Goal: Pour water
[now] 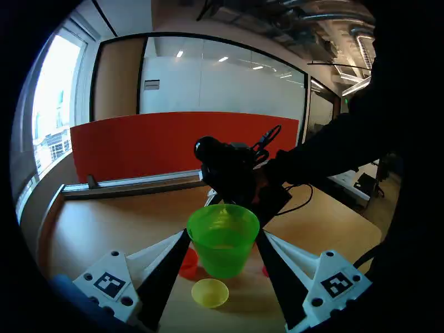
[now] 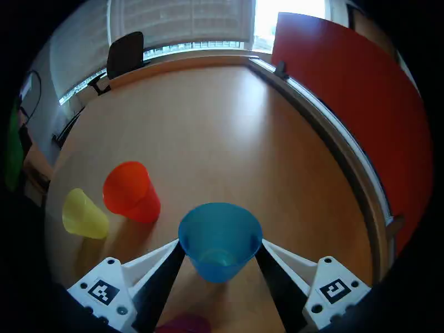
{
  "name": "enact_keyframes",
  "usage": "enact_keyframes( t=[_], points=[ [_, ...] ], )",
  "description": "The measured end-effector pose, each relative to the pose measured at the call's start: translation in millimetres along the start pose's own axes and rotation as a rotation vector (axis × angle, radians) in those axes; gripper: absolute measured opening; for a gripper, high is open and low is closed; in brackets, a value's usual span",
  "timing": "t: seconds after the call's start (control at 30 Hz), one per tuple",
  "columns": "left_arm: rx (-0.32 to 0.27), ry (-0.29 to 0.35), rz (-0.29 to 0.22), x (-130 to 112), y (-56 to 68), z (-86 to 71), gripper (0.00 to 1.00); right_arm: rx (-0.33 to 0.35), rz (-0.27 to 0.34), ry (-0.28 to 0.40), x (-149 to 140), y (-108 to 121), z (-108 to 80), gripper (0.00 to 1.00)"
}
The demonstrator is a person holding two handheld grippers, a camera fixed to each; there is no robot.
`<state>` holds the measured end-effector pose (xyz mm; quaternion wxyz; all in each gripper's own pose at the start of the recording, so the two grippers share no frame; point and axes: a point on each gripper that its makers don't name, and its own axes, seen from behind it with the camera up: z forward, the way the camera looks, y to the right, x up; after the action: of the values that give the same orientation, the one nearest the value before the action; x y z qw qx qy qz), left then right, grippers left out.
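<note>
My left gripper [image 1: 223,236] is shut on a translucent green cup [image 1: 223,250], held above the wooden table [image 1: 111,222]. Just behind the cup's rim is the other gripper [image 1: 233,172], dark against the light and held by a person's dark-sleeved arm [image 1: 333,150]. In the right gripper view my right gripper [image 2: 220,244] is shut on a blue cup [image 2: 220,238], and I look into its mouth from above, with a faint sheen at the bottom. The table [image 2: 222,122] lies well below it.
A red cup [image 2: 131,191] and a yellow cup [image 2: 83,213] stand on the table left of the blue cup; they appear as the red cup [image 1: 188,262] and yellow cup [image 1: 210,292] under the green one. A purple cup [image 2: 186,323] sits at the bottom edge. A red partition [image 2: 355,94] borders the table; a chair [image 2: 125,53] stands beyond.
</note>
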<state>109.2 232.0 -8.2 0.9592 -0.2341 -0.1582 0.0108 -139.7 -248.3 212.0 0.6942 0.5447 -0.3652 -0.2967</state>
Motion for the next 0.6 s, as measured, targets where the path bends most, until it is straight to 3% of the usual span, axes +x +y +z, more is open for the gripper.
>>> enact_keyframes(
  t=[0.6],
  points=[
    [0.001, -0.004, -0.004, -2.2, -0.5, 1.4, 0.86, -0.002, -0.018, -0.068, -15.7, 1.1, -0.5, 0.9]
  ],
)
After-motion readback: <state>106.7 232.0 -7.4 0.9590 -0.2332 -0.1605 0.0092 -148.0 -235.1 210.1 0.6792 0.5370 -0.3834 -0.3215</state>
